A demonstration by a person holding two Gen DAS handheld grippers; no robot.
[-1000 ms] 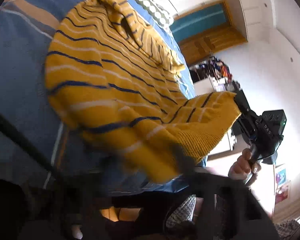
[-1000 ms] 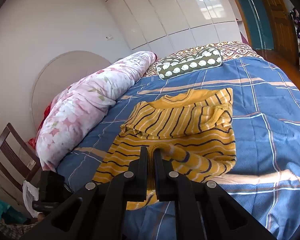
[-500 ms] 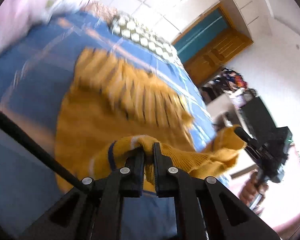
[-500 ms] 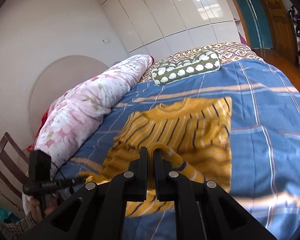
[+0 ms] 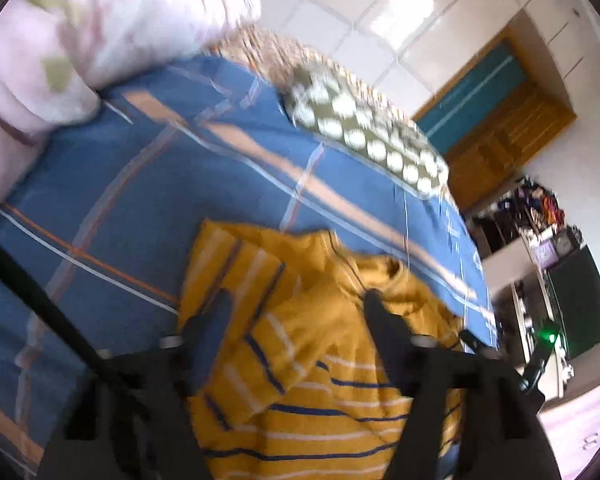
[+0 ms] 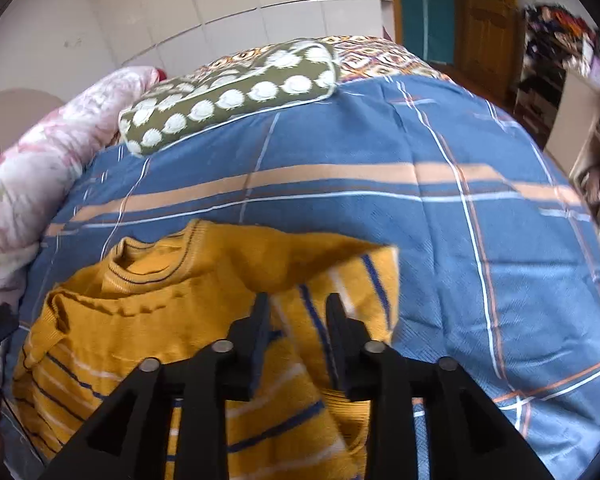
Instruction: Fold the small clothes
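**Both grippers let go of the folded sweater**

Left wrist view: the left gripper (image 5: 296,316) stands wide, jaws opening, with the mustard-yellow knitted sweater with navy and white stripes (image 5: 308,364) lying beneath, unpinched, probably just laid over in a fold. It rests on the blue plaid bedsheet (image 5: 140,200).

Right wrist view: the right gripper (image 6: 296,320) is partly spread and opening, empty above the sweater. Far off lie a green dotted pillow (image 6: 228,92) and, left, a pink floral quilt (image 6: 32,160).
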